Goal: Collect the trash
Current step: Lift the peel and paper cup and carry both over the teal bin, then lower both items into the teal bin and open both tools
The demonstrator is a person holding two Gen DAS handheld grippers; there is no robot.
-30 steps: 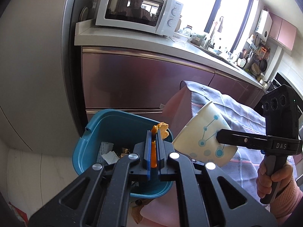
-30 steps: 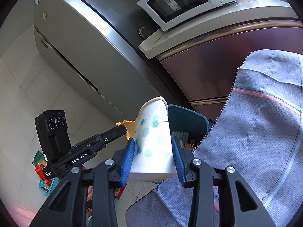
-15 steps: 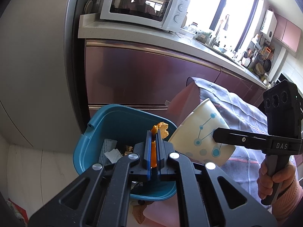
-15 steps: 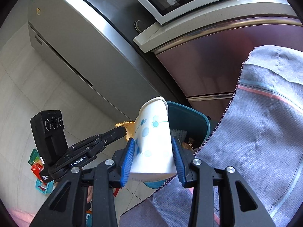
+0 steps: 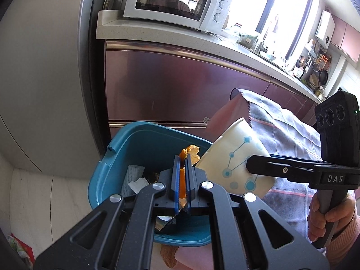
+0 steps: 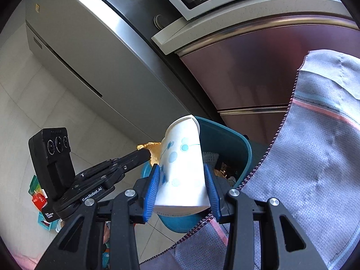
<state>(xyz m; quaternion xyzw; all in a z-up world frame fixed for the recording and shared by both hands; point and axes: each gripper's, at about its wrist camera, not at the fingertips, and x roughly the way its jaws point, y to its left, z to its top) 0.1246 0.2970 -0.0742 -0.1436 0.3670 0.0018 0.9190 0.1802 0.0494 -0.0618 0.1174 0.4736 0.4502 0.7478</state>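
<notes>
Each black gripper [image 6: 182,180] has blue ribbed pads, silver screws, white lettering; the hand [image 5: 326,216] wears a pink knitted cuff.

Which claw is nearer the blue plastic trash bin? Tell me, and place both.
Left. The left claw, shut on an orange peel scrap, hangs over the blue plastic trash bin. The right claw, gripping a dotted white paper cup, hangs beside the bin's rim.

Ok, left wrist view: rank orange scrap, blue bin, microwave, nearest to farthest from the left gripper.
1. Orange scrap: pinched between the left gripper's shut jaws.
2. Blue bin: just beyond and below the tips.
3. Microwave: far off, up on the counter.
</notes>
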